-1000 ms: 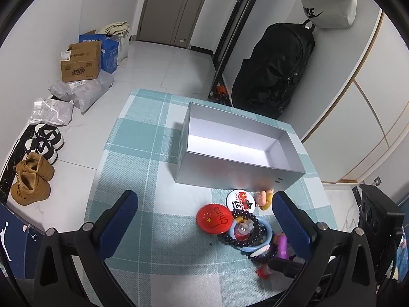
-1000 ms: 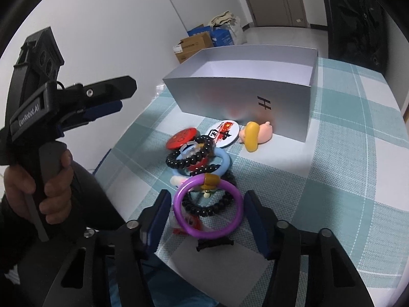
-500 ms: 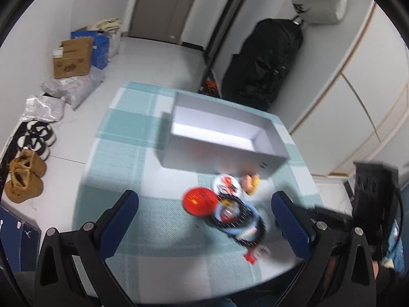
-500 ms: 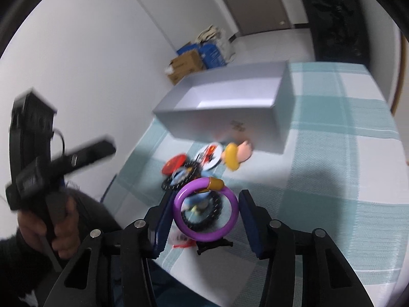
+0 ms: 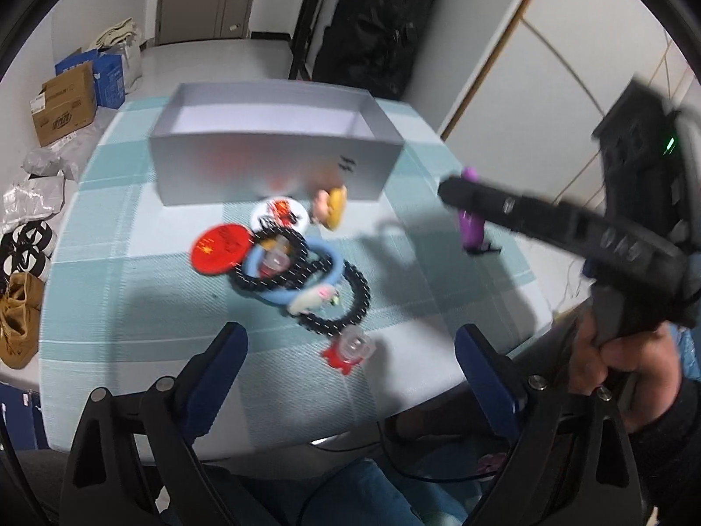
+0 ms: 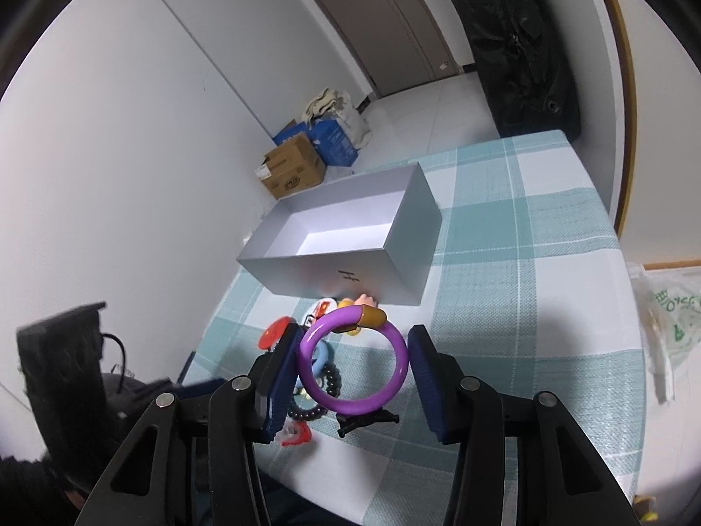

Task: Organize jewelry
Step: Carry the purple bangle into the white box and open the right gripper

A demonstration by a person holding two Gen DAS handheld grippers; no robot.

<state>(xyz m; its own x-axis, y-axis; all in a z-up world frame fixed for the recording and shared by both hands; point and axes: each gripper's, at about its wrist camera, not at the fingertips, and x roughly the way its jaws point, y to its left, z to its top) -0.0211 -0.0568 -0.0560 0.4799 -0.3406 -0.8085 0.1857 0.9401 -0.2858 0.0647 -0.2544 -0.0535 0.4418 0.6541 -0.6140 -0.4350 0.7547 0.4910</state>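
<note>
Right gripper [image 6: 354, 370] pinches purple bangle [image 6: 355, 361], raised near silver box [image 6: 346, 236]. Only left view shows left gripper [image 5: 350, 361] spread, red pendant [image 5: 348, 350] between fingers.

Grey box [image 6: 350, 241] open-topped, apparently unobstructed above; jewelry pile [image 5: 289, 263] crowds its near wall.

In the left wrist view motion blur is smearing the silver box [image 5: 271, 166] and the marking on its front wall, so it is staying unreadable. The right gripper [image 5: 471, 215] is crossing in front of the purple bangle [image 5: 469, 223], leaving only short pieces showing. In the right wrist view that bangle is covering part of the bead bracelets [image 6: 326, 379].
</note>
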